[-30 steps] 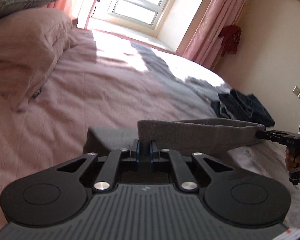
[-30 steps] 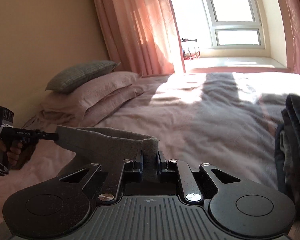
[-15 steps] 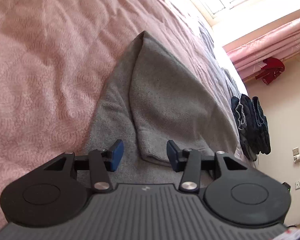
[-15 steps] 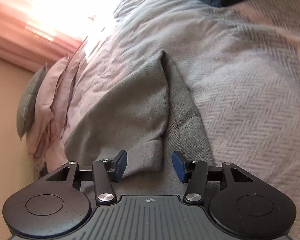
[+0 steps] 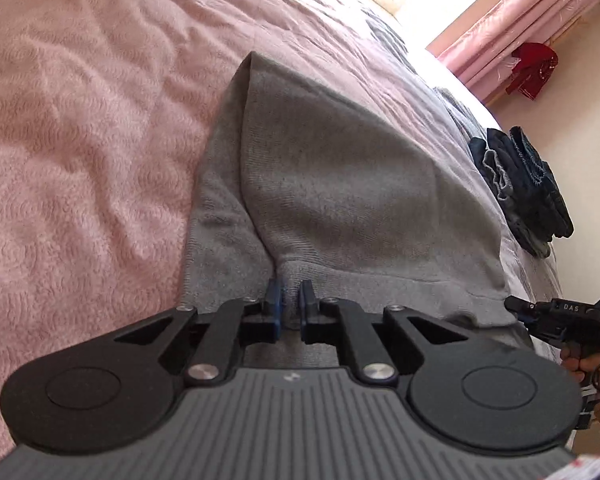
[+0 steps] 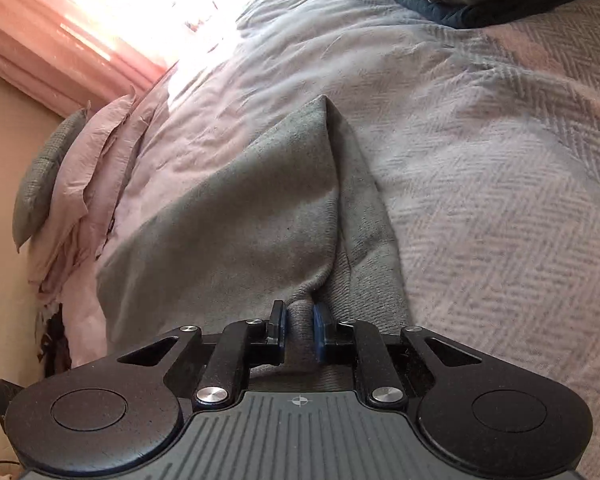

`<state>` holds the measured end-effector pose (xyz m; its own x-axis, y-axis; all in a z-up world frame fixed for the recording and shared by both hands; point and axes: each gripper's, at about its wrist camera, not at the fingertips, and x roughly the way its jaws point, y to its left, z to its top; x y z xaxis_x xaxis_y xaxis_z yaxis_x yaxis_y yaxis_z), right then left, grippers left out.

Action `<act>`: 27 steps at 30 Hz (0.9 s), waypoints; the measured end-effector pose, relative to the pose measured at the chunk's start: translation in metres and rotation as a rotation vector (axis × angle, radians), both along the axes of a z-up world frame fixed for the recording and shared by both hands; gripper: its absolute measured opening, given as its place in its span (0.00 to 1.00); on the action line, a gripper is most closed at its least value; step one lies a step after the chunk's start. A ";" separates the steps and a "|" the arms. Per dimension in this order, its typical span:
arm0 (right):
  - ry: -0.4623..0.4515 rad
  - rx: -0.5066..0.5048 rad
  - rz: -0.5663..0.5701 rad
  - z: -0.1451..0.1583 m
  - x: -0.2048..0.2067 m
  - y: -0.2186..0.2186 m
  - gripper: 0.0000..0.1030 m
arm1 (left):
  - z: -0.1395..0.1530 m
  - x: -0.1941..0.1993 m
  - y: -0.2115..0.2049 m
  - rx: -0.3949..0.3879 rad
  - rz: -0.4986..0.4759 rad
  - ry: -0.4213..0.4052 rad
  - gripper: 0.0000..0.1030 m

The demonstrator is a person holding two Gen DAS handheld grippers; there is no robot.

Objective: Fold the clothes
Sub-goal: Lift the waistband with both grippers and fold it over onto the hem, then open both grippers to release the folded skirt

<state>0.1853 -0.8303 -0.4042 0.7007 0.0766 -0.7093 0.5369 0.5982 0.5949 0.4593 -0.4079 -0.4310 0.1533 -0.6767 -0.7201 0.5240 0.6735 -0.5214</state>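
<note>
My left gripper (image 5: 289,295) has just closed its jaws again, and now the blue pads pinch a small fold at the near hem of the grey garment (image 5: 340,184). Only a narrow gap remains between the fingers, and it is filled with cloth. My right gripper (image 6: 299,322) has also just been closing, and its pads press on a bunch of the same grey fabric (image 6: 236,232) at the other near corner. In the left wrist view the right gripper (image 5: 518,307) shows at the far right, its tip at the edge of the garment, with my hand (image 5: 580,364) behind it.

The garment lies folded on the bed (image 5: 80,140), one layer on top of another, and narrows to a point away from me. The bed cover is pink and textured. A pile of dark blue clothes (image 5: 524,184) sits on the bed, apart from the garment. Pillows (image 6: 80,168) are stacked at the head of the bed. Pink curtains (image 5: 512,28) hang beside a bright window, and something red (image 5: 534,68) hangs near them.
</note>
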 end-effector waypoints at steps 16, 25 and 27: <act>0.095 -0.519 0.092 0.062 0.023 0.034 0.29 | 0.042 0.021 -0.015 0.084 0.047 -0.172 0.14; -0.036 -0.723 0.448 0.018 0.156 0.081 0.29 | 0.017 0.029 -0.165 0.113 -0.262 -0.413 0.16; 0.051 -0.792 0.499 -0.008 0.173 0.074 0.29 | 0.005 0.042 -0.162 0.144 -0.254 -0.434 0.05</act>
<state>0.3579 -0.7563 -0.4126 0.6838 -0.1588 -0.7122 0.1235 0.9871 -0.1016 0.5014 -0.5701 -0.4259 0.3020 -0.6299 -0.7155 0.8276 0.5458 -0.1311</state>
